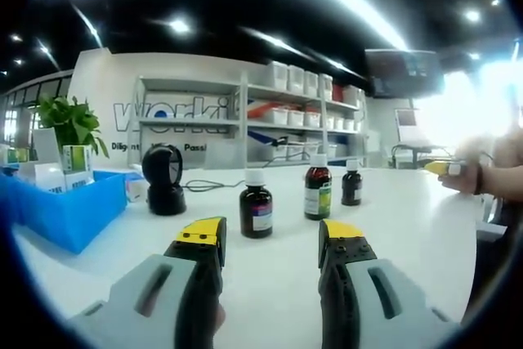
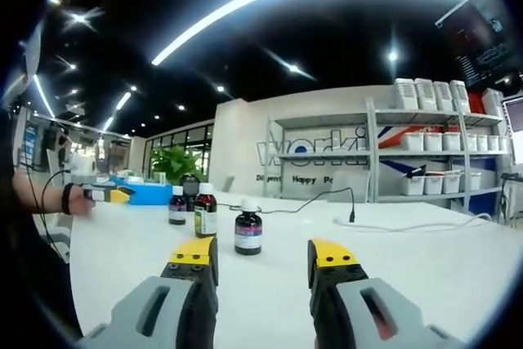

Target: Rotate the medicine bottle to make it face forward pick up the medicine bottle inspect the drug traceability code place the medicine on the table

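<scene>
Okay, left gripper (image 1: 270,239) and right gripper (image 2: 265,257) both agape, empty. Nearest medicine bottle (image 1: 256,204) at 12 o'clock: prob. glass, slick, breakable — grab mid-body, below cap.

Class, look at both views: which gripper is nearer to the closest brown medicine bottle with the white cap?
Hard to call, roughly equal. The left gripper has the bottle just beyond its jaws; the right gripper likewise faces the bottle.

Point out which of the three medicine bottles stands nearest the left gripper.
The bottle with the white and purple label, leftmost of the three in the left gripper view. The green-labelled bottle and the small bottle stand farther back.
</scene>
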The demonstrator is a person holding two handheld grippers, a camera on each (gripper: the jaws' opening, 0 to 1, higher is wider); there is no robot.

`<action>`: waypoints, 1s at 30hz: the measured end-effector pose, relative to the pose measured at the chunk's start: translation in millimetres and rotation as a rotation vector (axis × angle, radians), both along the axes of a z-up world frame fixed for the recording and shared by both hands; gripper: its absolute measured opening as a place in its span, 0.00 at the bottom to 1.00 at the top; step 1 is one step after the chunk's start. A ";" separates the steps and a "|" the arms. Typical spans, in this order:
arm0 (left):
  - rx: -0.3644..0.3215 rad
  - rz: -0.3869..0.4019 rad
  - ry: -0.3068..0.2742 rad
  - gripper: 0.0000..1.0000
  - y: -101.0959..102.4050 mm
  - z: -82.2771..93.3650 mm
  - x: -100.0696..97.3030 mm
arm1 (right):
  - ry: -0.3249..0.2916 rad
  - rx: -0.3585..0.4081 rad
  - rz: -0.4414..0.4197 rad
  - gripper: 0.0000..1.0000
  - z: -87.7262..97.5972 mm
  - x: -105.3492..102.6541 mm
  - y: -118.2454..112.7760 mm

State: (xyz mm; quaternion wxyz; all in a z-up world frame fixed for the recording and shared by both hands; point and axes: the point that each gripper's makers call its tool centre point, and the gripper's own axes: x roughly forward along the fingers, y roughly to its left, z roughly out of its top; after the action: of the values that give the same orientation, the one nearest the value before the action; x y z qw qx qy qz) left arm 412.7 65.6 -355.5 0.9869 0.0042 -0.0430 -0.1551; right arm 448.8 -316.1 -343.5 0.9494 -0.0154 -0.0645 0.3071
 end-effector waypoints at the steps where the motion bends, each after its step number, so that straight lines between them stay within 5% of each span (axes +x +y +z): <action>1: 0.001 0.000 0.001 0.36 -0.1 -0.1 0.0 | -0.001 -0.002 0.002 0.40 -0.1 -0.1 0.3; 30: 0.006 -0.007 0.004 0.36 -2.9 -0.3 -1.2 | 0.018 -0.021 -0.011 0.39 -5.6 3.6 -3.5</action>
State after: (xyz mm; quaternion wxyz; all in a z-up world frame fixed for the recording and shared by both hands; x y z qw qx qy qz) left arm 411.5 62.7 -355.8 0.9865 0.0069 -0.0404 -0.1587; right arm 452.3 -319.6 -349.0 0.9514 -0.0231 -0.0527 0.3027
